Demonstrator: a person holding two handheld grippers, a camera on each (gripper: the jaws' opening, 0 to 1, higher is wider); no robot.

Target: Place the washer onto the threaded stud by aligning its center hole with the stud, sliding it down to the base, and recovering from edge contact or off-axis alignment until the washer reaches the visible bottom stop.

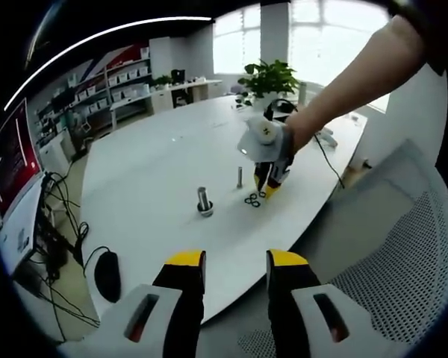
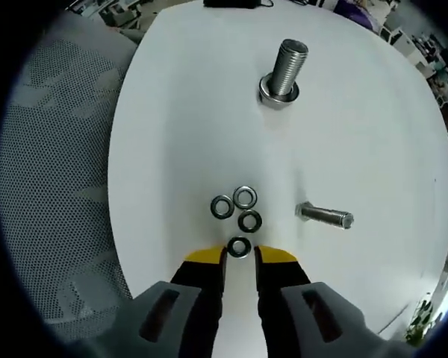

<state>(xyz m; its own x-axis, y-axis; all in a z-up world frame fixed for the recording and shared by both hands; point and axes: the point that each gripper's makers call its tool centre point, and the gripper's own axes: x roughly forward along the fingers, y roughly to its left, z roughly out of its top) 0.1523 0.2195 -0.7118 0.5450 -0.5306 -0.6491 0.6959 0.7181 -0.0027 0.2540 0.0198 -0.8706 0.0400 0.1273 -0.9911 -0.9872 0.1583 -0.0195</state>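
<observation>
So far, nothing has been placed: four small grey metal ring washers (image 2: 239, 215) are seen lying loose in a tight cluster on the white oval table (image 2: 179, 112), and the upright threaded steel stud (image 2: 284, 71), with its wider collar at the base, carries no washer on its shank as far as can be made out. A second, thinner bolt (image 2: 325, 216) is seen just beside the cluster, well apart from the stud.

In the right gripper view, the right gripper (image 2: 240, 255) is held low over the table with its yellow-tipped jaws slightly parted, the nearest washer (image 2: 239, 247) sitting just at their tips; it is judged not yet pinched. In the left gripper view, the left gripper (image 1: 233, 262) is held back off the table edge, jaws spread and empty.

Picking, aligning, and sliding to the bottom stop all appear to remain.
</observation>
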